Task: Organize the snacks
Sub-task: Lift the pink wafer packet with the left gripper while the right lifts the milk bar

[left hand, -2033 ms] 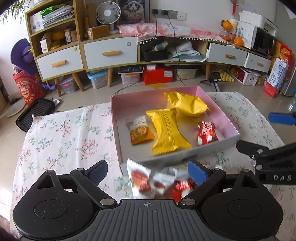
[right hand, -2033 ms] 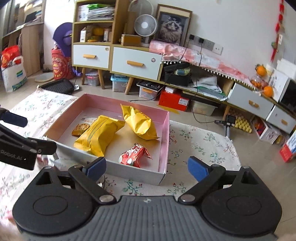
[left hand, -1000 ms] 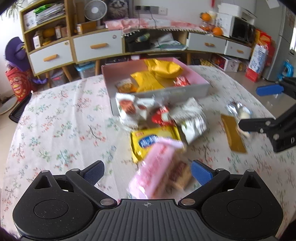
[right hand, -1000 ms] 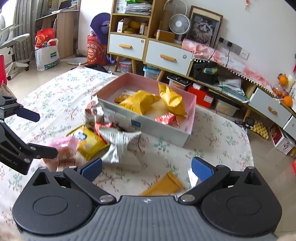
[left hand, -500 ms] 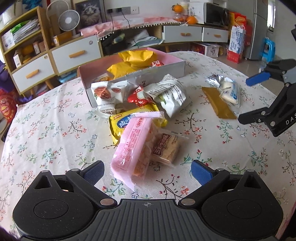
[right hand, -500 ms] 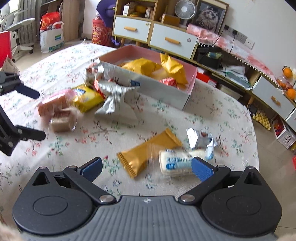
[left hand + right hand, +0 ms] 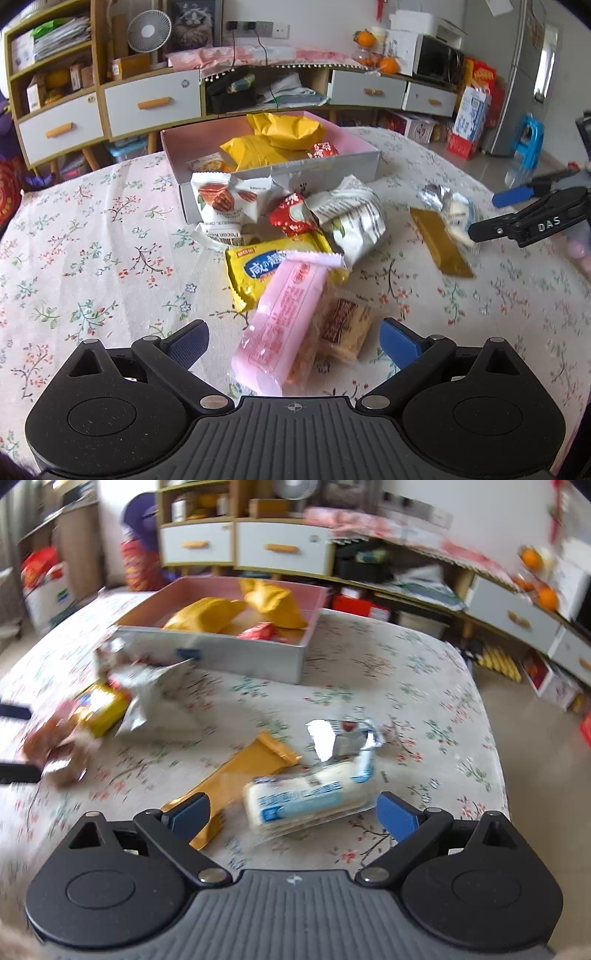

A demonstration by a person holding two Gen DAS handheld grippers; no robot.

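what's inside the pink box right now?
In the pink box: two yellow puffy packets, a small red-white wrapper, and an orange-printed biscuit packet. The near wall hides the box floor behind it.

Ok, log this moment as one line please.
left gripper: open over pink packet | right gripper: open over white-blue packet | pink box: four snacks inside | rest loose on table

Desk fan, cat picture, oranges.
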